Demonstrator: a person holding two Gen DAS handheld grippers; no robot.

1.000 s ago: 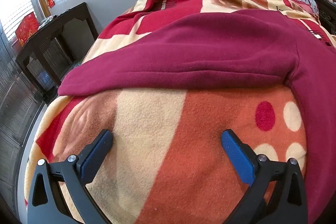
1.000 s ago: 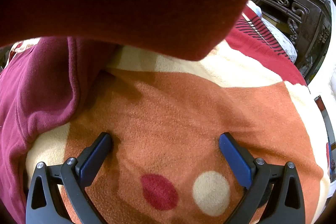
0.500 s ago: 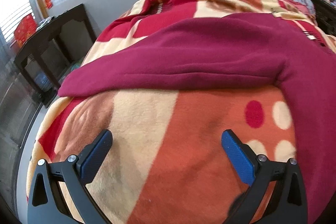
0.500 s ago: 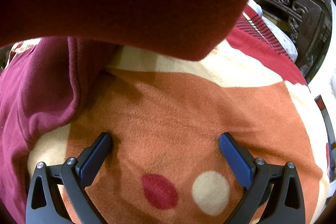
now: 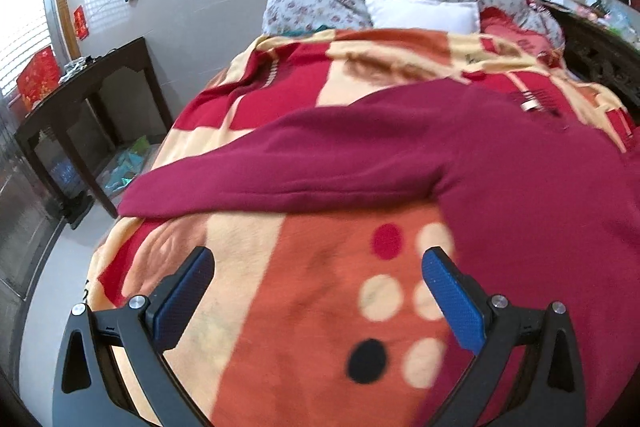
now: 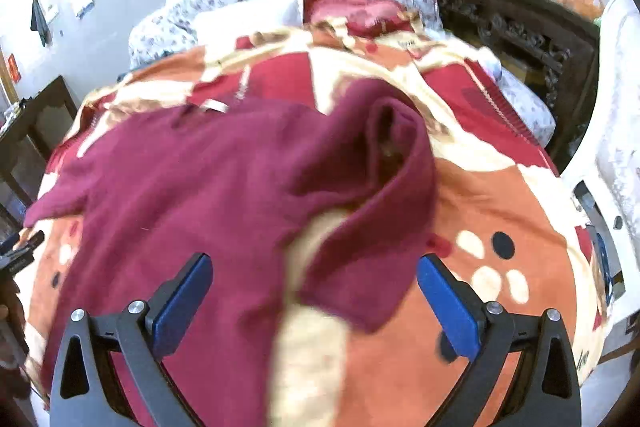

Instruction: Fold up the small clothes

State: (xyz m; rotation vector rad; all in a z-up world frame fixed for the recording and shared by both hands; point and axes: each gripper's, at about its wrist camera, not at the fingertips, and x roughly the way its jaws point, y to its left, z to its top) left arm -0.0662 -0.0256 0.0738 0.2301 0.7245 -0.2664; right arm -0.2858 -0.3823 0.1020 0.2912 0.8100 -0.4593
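on the blanket (image 5: pixel 248 307), maroon top (image 6: pixel 192 187) spread rumpled, sleeve doubled over, both tongs released

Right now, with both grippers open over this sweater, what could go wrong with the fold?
The maroon sweater has one sleeve crumpled over itself, so a fold may trap that bunch. The thick blanket lies right under it, so the right gripper could pinch both.
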